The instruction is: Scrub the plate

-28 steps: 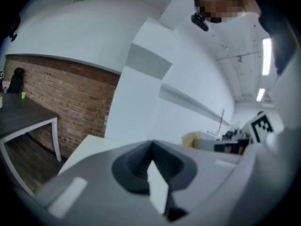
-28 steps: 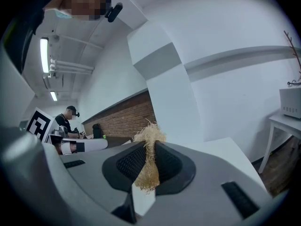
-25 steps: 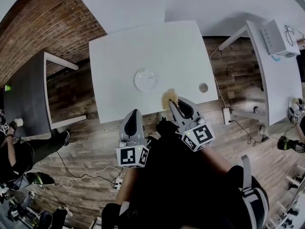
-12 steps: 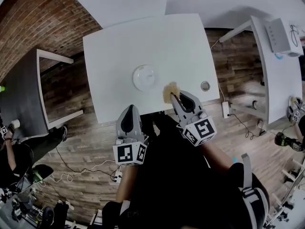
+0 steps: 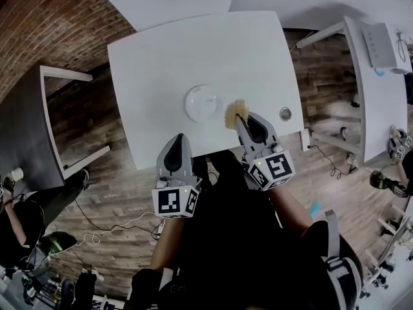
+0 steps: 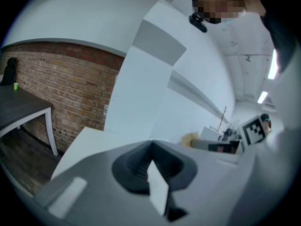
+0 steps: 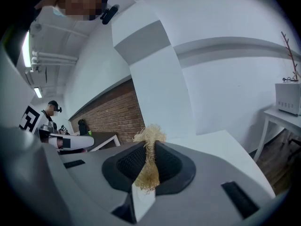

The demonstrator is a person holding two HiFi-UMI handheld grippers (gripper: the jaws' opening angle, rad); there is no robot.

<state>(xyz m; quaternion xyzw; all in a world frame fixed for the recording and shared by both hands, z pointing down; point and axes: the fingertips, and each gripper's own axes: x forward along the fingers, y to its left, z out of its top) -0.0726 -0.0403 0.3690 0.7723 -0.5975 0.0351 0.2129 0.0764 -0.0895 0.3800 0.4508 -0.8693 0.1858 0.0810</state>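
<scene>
A small white plate [image 5: 201, 103] lies on the white table [image 5: 161, 63], near its front edge. My right gripper [image 5: 239, 117] is shut on a tan fibre scrubber [image 5: 235, 111], held just right of the plate and apart from it. In the right gripper view the scrubber [image 7: 149, 140] sticks out from between the closed jaws. My left gripper [image 5: 177, 142] is shut with nothing in it, at the table's front edge, below the plate. In the left gripper view the scrubber [image 6: 190, 139] shows small at the right.
A small round metal disc [image 5: 285, 113] lies near the table's front right corner. A dark table [image 5: 26, 128] stands at the left, another white table [image 5: 377, 76] with a white box [image 5: 379, 44] at the right. Cables [image 5: 116, 228] run over the wooden floor.
The view has shifted so the table sits higher in frame. My right gripper with the scrubber has moved up beside the plate. The left gripper stays at the front edge.
</scene>
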